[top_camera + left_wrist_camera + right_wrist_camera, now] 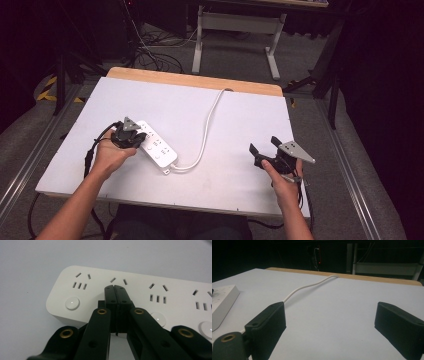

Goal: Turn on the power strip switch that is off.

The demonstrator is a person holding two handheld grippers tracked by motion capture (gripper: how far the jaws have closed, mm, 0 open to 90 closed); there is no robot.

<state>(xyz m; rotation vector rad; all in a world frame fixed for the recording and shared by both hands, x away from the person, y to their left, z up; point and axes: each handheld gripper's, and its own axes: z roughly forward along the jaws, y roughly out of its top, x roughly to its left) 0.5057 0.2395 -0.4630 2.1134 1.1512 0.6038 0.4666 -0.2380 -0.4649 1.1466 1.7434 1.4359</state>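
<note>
A white power strip (156,147) lies flat on the left half of the white table top (240,120), its white cable (205,135) curving off over the far edge. My left gripper (141,136) is shut with nothing between its jaws. Its tips (115,288) sit over the strip (145,295) between two socket groups, beside round white buttons (72,303); I cannot tell whether they touch it. My right gripper (263,145) hovers open over bare table at the right. In the right gripper view its jaws (332,322) stand wide apart, with the cable (307,287) and the strip's end (222,302) to the left.
The table's far wooden edge (200,80) borders the white top. Beyond it stand another table's white legs (235,30) and loose floor cables (155,55). Metal rails (350,170) run along both sides of the table.
</note>
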